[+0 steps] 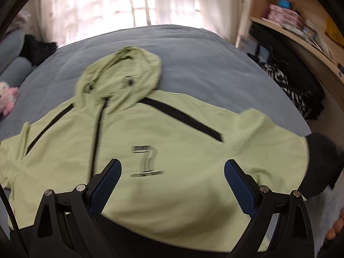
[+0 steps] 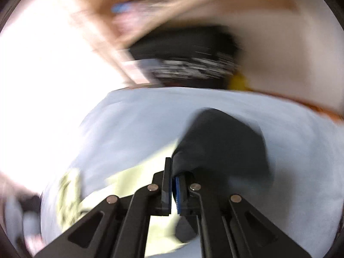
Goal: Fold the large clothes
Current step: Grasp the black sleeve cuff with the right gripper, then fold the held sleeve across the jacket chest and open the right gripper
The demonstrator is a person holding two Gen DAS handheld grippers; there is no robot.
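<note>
Left wrist view, left to right: pink plush toy (image 1: 7, 99) at the bed's left edge, partly cut off by the lens rim; grey pillow (image 1: 15, 68) and a dark bundle (image 1: 39, 50) behind it near the far left corner, bundle too blurred to identify. Light green hooded jacket (image 1: 150, 129) lies front-up and spread on the blue-grey bed (image 1: 204, 49), hood toward the far edge, black zip and black shoulder stripes showing, chest print smeared and unreadable. Its left sleeve runs out of frame; its hem is hidden behind the gripper body. Left gripper (image 1: 173, 172) hangs over the jacket's chest with jaws wide, nothing between them. The jacket's black cuff (image 1: 320, 161) sits at the bed's right edge, partly cut off. Wooden shelves (image 1: 301, 34) and dark clutter beyond, soft focus.

Right wrist view heavily motion-blurred: only a smear of green jacket at lower left. Right gripper (image 2: 173, 172) has its jaws clamped together on the black cuff (image 2: 221, 142) at the bed's edge; how much fabric is pinched is hidden behind the fingers.
</note>
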